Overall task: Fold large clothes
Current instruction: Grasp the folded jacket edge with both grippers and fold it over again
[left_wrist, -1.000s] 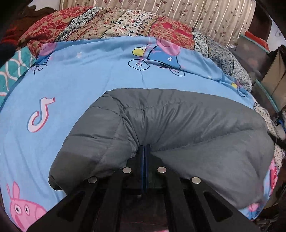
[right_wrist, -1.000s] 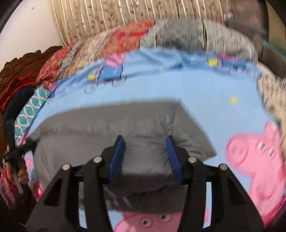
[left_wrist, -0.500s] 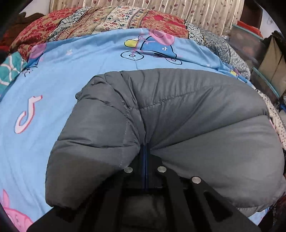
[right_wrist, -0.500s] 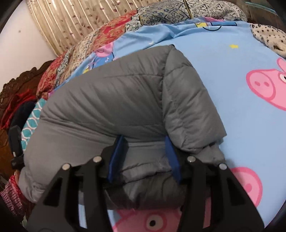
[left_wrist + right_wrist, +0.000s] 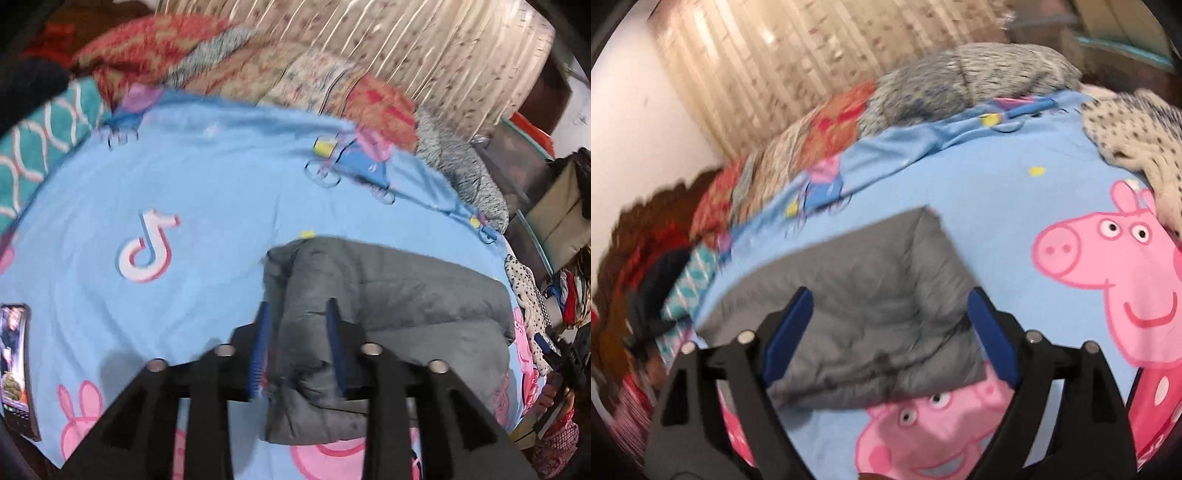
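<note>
Left wrist view: left gripper [image 5: 297,332] gaping narrowly, gripping nothing, hovering over folded grey puffer jacket [image 5: 399,306] lying near the blue cartoon bedsheet's [image 5: 207,177] front edge. Right wrist view: right gripper [image 5: 890,325] spreading wide above the jacket [image 5: 871,295], holding nothing.

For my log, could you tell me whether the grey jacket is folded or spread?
Folded: the grey jacket lies doubled in layers on the blue sheet.

matt quilted jacket [image 5: 388,295], smooth cotton bedsheet [image 5: 207,192]
</note>
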`<state>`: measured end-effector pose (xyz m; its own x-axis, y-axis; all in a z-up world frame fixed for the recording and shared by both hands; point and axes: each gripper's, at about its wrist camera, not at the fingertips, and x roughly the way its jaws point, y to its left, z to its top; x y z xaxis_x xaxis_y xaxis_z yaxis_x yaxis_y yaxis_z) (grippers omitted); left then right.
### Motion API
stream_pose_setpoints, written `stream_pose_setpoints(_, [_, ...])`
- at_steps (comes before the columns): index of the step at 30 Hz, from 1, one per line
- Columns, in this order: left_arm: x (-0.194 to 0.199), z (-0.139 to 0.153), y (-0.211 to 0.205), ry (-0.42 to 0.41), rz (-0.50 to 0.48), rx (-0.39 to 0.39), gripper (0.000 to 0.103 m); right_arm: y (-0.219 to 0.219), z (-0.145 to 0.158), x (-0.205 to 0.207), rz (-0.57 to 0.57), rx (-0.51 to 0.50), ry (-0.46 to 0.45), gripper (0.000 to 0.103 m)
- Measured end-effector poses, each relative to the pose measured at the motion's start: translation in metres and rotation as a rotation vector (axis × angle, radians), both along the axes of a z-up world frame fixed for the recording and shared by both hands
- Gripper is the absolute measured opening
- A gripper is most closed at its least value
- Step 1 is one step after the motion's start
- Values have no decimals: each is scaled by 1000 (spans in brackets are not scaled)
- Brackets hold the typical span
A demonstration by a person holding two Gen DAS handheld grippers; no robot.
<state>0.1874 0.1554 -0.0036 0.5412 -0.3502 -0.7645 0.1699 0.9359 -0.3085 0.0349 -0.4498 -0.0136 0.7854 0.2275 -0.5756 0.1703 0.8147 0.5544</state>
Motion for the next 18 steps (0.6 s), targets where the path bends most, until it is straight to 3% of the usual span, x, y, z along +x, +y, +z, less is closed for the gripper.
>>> stream_pose_setpoints(6, [21, -51, -4, 127, -50, -141, 75, -26, -70, 39, 4, 293, 157, 87])
stream_pose_setpoints(10, [28, -70, 3, 163, -52, -241, 83, -18, -100, 57, 31, 403, 187, 87])
stream_pose_setpoints(13, [31, -74, 12, 171, -49, -261, 86, 0, -98, 64, 62, 330, 189, 93])
stream_pose_setpoints(18, [28, -64, 25, 145, -79, -281, 87, 29, -94, 73, 174, 278, 196, 93])
